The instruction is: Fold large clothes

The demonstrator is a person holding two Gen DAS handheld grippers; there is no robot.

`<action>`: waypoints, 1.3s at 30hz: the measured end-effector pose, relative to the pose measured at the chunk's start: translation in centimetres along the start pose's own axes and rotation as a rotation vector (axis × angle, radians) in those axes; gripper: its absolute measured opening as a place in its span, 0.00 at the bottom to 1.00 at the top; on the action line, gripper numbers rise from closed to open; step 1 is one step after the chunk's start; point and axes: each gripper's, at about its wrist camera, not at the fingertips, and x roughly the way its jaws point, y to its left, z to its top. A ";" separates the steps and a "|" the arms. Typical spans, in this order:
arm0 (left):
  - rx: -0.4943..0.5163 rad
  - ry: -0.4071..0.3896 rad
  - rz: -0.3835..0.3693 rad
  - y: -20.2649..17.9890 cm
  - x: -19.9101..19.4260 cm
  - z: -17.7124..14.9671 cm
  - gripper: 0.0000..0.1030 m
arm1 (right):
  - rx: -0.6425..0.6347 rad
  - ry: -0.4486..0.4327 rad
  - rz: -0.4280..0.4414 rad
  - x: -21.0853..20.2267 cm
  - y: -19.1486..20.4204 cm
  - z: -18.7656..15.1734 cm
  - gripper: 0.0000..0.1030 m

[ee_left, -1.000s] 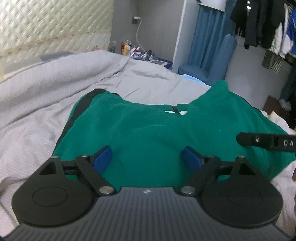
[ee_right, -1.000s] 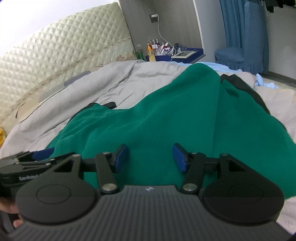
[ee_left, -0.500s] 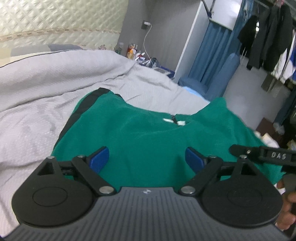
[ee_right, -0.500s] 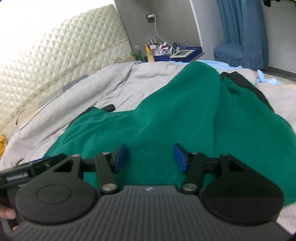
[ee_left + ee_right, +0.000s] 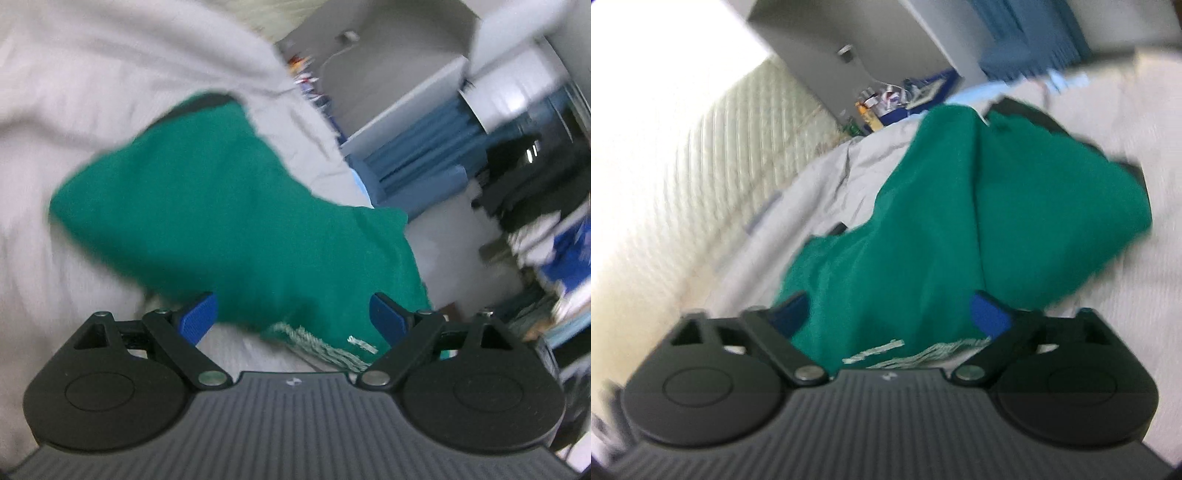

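Lying across the grey bedspread (image 5: pixel 66 122) is the green garment (image 5: pixel 229 221), bunched into a thick folded heap with a dark trim (image 5: pixel 201 102) showing at its far edge. Both views are smeared and tilted, so fine detail is hard to read.

From the left wrist view, the left gripper (image 5: pixel 291 314) has its blue pads spread wide. The near end of the garment sits between them, with a pale woven label or hem (image 5: pixel 325 349) just in front of the gripper body, but neither pad presses on the cloth. Off to the right stand a blue curtain (image 5: pixel 417 162) and a blur of hanging clothes (image 5: pixel 535 192).

From the right wrist view, the right gripper (image 5: pixel 890 314) has its jaws wide apart too; they have just been opening. The green garment (image 5: pixel 960 221) fills the gap between them and runs away toward the far side, yet the pads do not pinch it. A quilted cream headboard (image 5: pixel 713 177) rises on the left, and a cluttered bedside table (image 5: pixel 886 107) sits at the far end of the bed.
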 end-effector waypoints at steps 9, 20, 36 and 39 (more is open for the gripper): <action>-0.417 0.049 -0.092 5.9 1.8 0.0 0.90 | 0.427 0.060 0.049 1.9 -5.8 -0.9 1.00; -0.459 -0.073 -0.142 6.7 1.7 1.7 0.89 | 0.587 -0.142 0.072 1.7 -8.7 1.2 1.00; -0.413 -0.137 -0.150 6.8 0.7 2.6 0.71 | 0.471 -0.161 0.127 2.7 -7.0 2.9 0.65; -0.404 -0.152 -0.234 6.3 0.0 3.3 0.71 | 0.460 -0.189 0.192 2.3 -6.7 3.3 0.65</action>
